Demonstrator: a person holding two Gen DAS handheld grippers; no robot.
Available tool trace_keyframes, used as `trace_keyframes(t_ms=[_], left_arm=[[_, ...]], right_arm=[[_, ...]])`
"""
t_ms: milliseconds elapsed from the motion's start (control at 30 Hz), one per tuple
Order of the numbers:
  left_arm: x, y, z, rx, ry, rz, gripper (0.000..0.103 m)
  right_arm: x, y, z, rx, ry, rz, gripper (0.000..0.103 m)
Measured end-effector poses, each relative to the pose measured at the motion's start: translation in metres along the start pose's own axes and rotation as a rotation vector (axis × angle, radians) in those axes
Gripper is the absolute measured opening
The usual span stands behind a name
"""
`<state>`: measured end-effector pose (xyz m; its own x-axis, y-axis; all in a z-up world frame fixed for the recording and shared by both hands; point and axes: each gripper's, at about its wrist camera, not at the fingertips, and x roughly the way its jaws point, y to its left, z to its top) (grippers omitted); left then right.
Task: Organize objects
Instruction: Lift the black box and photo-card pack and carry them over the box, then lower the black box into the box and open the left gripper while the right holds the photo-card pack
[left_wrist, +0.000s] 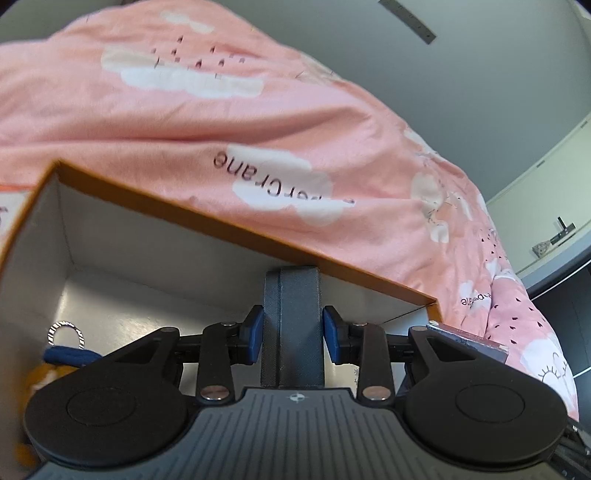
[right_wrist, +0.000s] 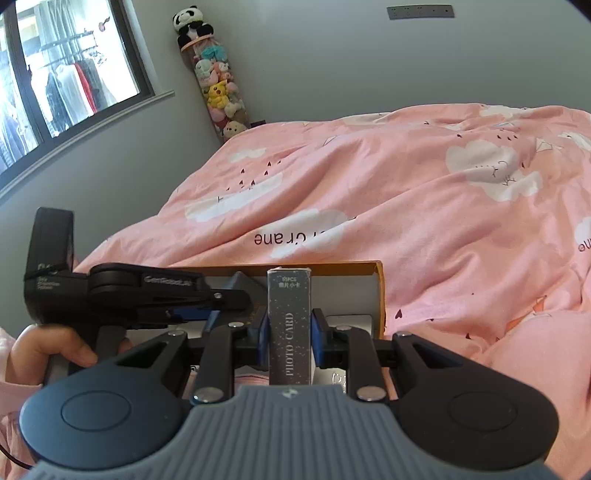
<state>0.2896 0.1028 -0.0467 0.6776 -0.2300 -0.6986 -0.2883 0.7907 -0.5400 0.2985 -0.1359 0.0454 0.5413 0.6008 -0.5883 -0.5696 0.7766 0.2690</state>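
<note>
An orange-rimmed cardboard box (left_wrist: 236, 225) with a white inside lies on the pink bed; it also shows in the right wrist view (right_wrist: 379, 291). My left gripper (left_wrist: 292, 328) is shut on a dark grey-blue box (left_wrist: 291, 317) and holds it inside the cardboard box. My right gripper (right_wrist: 289, 334) is shut on a dark photo card box (right_wrist: 289, 325) at the cardboard box's near edge. The left gripper (right_wrist: 236, 295) reaches into the cardboard box from the left in the right wrist view. A silver ring with a blue band (left_wrist: 65, 341) and something orange (left_wrist: 44, 376) lie in the box's left corner.
A pink duvet (right_wrist: 406, 192) with cloud prints covers the bed around the box. A tube of plush toys (right_wrist: 218, 88) topped by a panda stands by the grey wall. A window (right_wrist: 55, 74) is at the left. A small dark item (left_wrist: 476, 345) lies at the box's right corner.
</note>
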Motion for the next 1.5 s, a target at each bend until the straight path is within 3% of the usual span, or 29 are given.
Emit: trace_keyframes(t_ms=[300,367,467,900,1000,1067,1167,1500], left_arm=[[0.027,0.002,-0.004,-0.018,0.107,0.024,0.038],[0.028,0.001,-0.003,0.012,0.134,0.05,0.051],[0.025,0.002,-0.004,0.045,0.142,0.098,0.056],[0.024,0.002,-0.005,0.118,0.17,0.189,0.058],[0.029,0.003,-0.004,0.117,0.191,0.173,0.056],[0.031,0.002,-0.005,0.127,0.194,0.162,0.046],[0.037,-0.002,-0.006,0.124,0.211,0.126,0.04],[0.043,-0.006,-0.005,0.122,0.236,0.102,0.04]], right_arm=[[0.017,-0.001,-0.001,-0.021,0.026,-0.008,0.024],[0.016,-0.001,-0.001,-0.023,0.025,-0.011,0.024],[0.015,0.0,-0.002,-0.027,0.027,-0.012,0.024],[0.018,0.001,-0.003,-0.036,0.036,-0.032,0.024],[0.018,0.0,-0.004,-0.035,0.037,-0.034,0.024],[0.019,0.0,-0.004,-0.033,0.039,-0.035,0.024],[0.019,-0.001,-0.004,-0.033,0.04,-0.037,0.024],[0.02,0.0,-0.005,-0.032,0.045,-0.034,0.024]])
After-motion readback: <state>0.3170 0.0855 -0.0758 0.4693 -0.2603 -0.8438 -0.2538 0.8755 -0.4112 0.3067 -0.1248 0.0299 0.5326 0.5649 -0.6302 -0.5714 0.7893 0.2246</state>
